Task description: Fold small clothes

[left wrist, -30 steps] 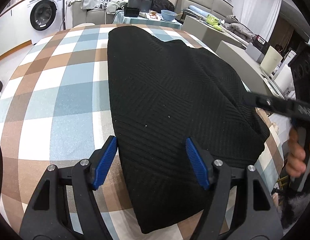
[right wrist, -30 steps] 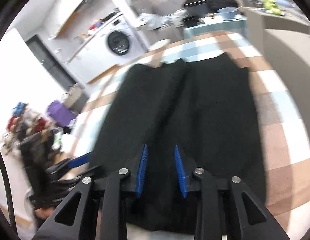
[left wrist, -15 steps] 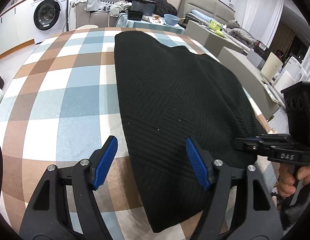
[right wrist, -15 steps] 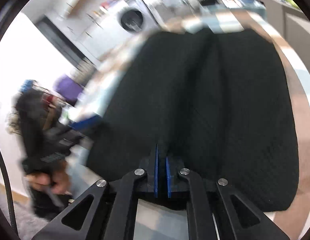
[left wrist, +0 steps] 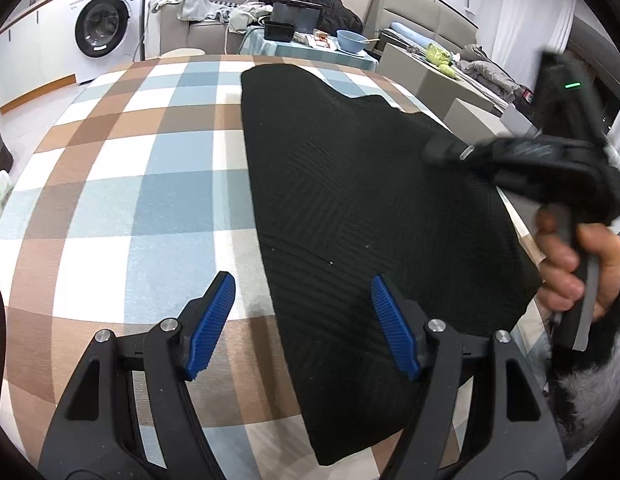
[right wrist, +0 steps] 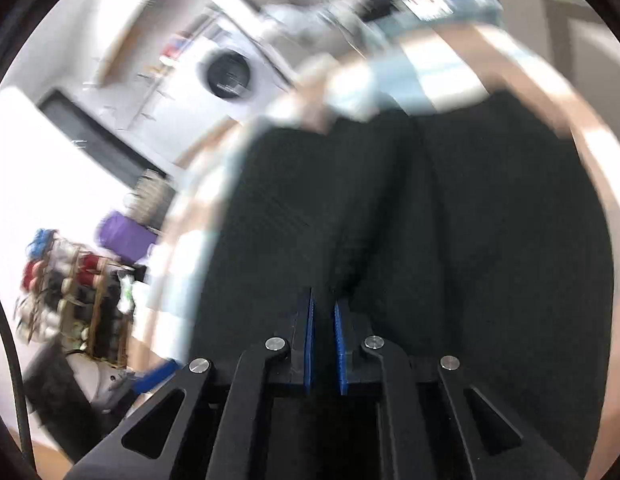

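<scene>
Nearest in the left wrist view, the left gripper (left wrist: 302,322) is held with its jaws wide apart and nothing between them. One blue pad (left wrist: 212,322) is seen over the checked tablecloth (left wrist: 122,184), and the other is over the black knitted garment (left wrist: 361,184), close to its near left edge.

The garment is spread flat on the table, on the right half of the cloth. No fold can be seen in it, so the folding is judged to be at its very start, with every fold left to do.

In the blurred right wrist view, the right gripper (right wrist: 322,346) is seen with its jaws almost shut. A ridge of the black cloth appears to be pinched there, but that cannot be told for sure.

Far behind the table, a washing machine (left wrist: 104,26) and a blue bowl (left wrist: 349,36) are seen.
</scene>
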Demonstrator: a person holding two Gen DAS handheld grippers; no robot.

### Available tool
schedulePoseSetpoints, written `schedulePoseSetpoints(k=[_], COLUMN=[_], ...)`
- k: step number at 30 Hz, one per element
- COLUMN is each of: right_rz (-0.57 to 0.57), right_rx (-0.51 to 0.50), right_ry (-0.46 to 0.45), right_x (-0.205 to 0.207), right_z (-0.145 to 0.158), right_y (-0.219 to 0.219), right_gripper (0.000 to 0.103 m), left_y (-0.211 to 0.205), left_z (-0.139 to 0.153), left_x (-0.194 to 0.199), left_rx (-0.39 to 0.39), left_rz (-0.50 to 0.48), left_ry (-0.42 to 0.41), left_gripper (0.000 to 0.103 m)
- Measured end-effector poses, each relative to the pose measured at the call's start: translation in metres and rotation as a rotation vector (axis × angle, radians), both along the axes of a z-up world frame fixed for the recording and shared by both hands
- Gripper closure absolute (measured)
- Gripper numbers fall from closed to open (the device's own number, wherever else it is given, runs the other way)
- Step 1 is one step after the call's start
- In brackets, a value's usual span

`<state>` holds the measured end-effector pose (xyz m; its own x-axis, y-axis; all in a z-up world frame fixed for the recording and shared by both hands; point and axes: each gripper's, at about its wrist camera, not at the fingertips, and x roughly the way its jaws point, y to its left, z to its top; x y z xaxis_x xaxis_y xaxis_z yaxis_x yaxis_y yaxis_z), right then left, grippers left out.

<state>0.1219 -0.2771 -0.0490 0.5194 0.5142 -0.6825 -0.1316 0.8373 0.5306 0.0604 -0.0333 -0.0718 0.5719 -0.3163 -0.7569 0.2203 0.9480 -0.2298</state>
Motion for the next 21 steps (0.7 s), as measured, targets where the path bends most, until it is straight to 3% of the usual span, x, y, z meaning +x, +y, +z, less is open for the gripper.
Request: schedulePoseSetpoints(k=[2, 5, 7, 10, 14, 15, 17, 21], right_rz=[0.019, -0.017, -0.027, 0.048, 0.139, 0.134, 0.128, 0.178], right_rx=[-0.056, -0.126, -0.098, 0.004, 0.050, 0.036, -0.007, 0.039], right_ry=[-0.088, 0.030, 0.107, 0.102, 0.115, 0.098, 0.055, -0.098], right_x=[-0.008, 0.005, 0.003, -0.029, -0.078, -0.081, -0.088, -0.100], right_z=[0.018, -0.004, -0.019, -0.020, -0.026, -0.024, -0.020, 0.010], right_y=[0.003, -0.003, -0.008, -0.012, -0.008, -0.009, -0.006, -0.014], right_gripper=[0.095, 0.094, 0.091, 0.076, 0.074, 0.075, 0.097, 0.098], left_y=[0.002, 0.001, -0.001, -0.003, -0.004, -0.005, -0.006, -0.007], left_z=[0.000, -0.004, -0.004, -0.004, -0.012, -0.012, -0.011, -0.003], left_x=[0.001, 0.005, 0.005, 0.001, -0.001, 0.000, 0.000, -0.003], left_rx=[-0.007, -0.008, 0.003, 0.008, -0.005, -0.012, -0.016, -0.016], left_rz=[0.007, 0.014, 0.013, -0.005, -0.007, -0.006, -0.009, -0.016], left_ry=[-0.001, 0.018, 0.024, 0.013, 0.037, 0.040, 0.037, 0.008], left_gripper=[0.035, 0.035, 0.035, 0.035, 0.035, 0.035, 0.035, 0.035])
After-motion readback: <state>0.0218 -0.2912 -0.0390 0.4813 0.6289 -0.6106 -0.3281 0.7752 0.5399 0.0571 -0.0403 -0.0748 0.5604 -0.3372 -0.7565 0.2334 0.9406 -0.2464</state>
